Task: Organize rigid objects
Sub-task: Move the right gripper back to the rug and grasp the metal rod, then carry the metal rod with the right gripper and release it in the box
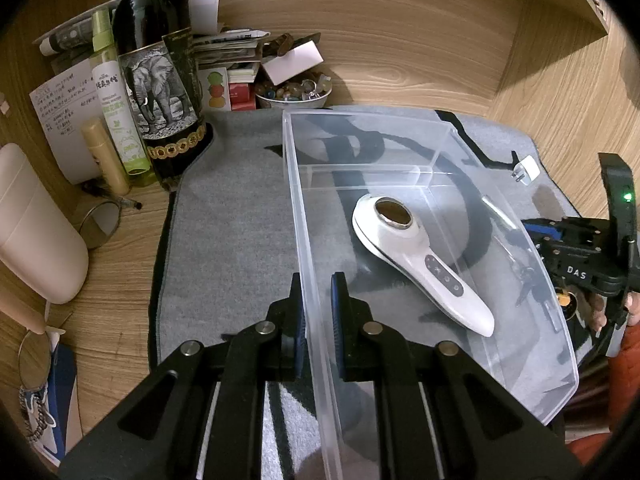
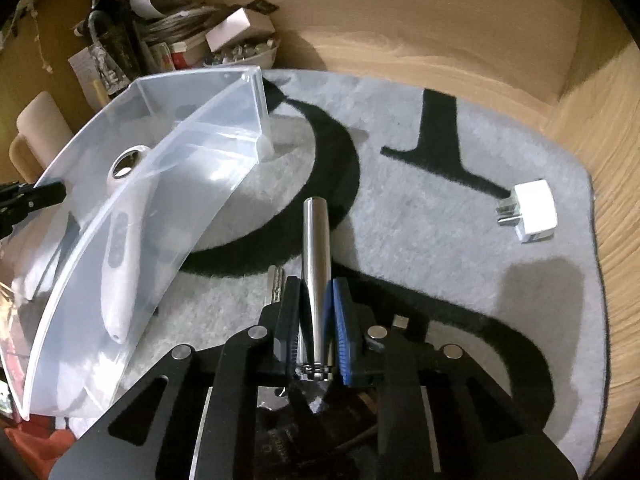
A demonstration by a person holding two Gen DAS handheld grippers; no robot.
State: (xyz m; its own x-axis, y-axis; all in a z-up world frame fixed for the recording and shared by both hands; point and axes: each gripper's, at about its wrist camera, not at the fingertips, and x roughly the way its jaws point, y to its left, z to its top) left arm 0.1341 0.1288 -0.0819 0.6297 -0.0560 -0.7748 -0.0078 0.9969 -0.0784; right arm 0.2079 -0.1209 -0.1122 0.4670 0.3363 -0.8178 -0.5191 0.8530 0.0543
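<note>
My left gripper (image 1: pixel 316 292) is shut on the left wall of a clear plastic bin (image 1: pixel 298 208) that stands on a grey mat. Inside the bin lies a white handheld device (image 1: pixel 416 256) with a round metal head; in the right wrist view the device (image 2: pixel 120 248) shows through the bin (image 2: pixel 208 152). My right gripper (image 2: pixel 316 292) is shut on a silver metal cylinder (image 2: pixel 315 248), which points forward just above the mat, right of the bin. From the left wrist view the right gripper (image 1: pixel 528 268) sits behind the bin's right wall.
A white plug adapter (image 2: pixel 534 210) lies on the mat (image 2: pixel 440 240) at the far right. A small key-like piece (image 2: pixel 276 284) rests left of the right fingers. Bottles (image 1: pixel 160 80), papers and a bowl of stones (image 1: pixel 294 94) crowd the back left. Wooden walls close in behind and to the right.
</note>
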